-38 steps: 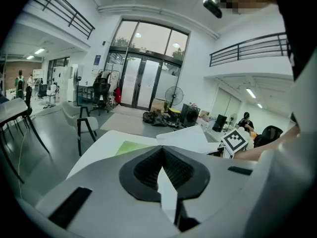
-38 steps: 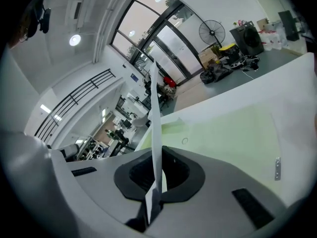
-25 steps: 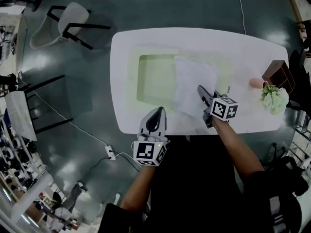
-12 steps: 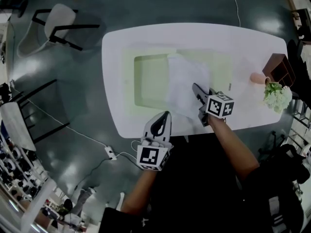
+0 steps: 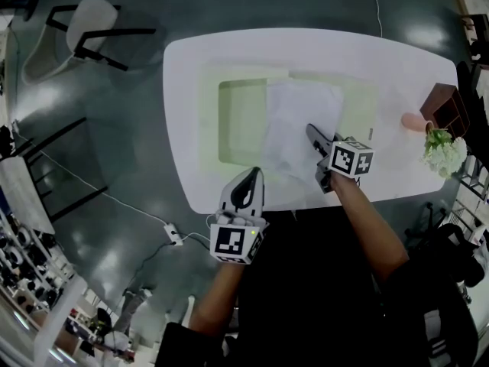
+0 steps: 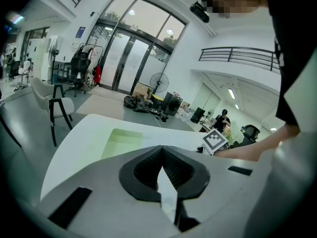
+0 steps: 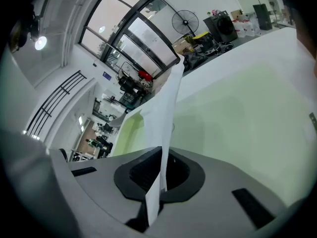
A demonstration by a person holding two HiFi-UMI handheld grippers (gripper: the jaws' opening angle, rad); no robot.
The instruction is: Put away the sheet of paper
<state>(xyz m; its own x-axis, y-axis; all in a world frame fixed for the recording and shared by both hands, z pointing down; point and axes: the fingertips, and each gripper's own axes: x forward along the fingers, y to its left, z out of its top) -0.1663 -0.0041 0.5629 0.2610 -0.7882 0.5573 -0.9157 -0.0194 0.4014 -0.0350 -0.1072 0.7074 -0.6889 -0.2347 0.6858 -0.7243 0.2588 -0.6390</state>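
Note:
The white sheet of paper (image 5: 298,125) lies partly over a pale green mat (image 5: 237,121) on the white table (image 5: 183,90). My right gripper (image 5: 312,131) is shut on the sheet's near right edge. In the right gripper view the paper (image 7: 167,108) stands up thin between the closed jaws of the right gripper (image 7: 162,155), above the green mat (image 7: 237,108). My left gripper (image 5: 249,174) hovers at the table's front edge, left of the sheet and apart from it. In the left gripper view the left gripper (image 6: 162,150) has its jaws closed on nothing.
At the table's right end stand a brown box (image 5: 445,105), a pink object (image 5: 412,121) and a white flower bunch (image 5: 443,153). A chair (image 5: 84,25) stands on the floor at the far left. A power strip (image 5: 174,236) and cable lie on the floor by the table's near left.
The view has shifted a little. My right gripper keeps its hold on the paper at about the same spot over the mat. The left gripper stays by the front edge.

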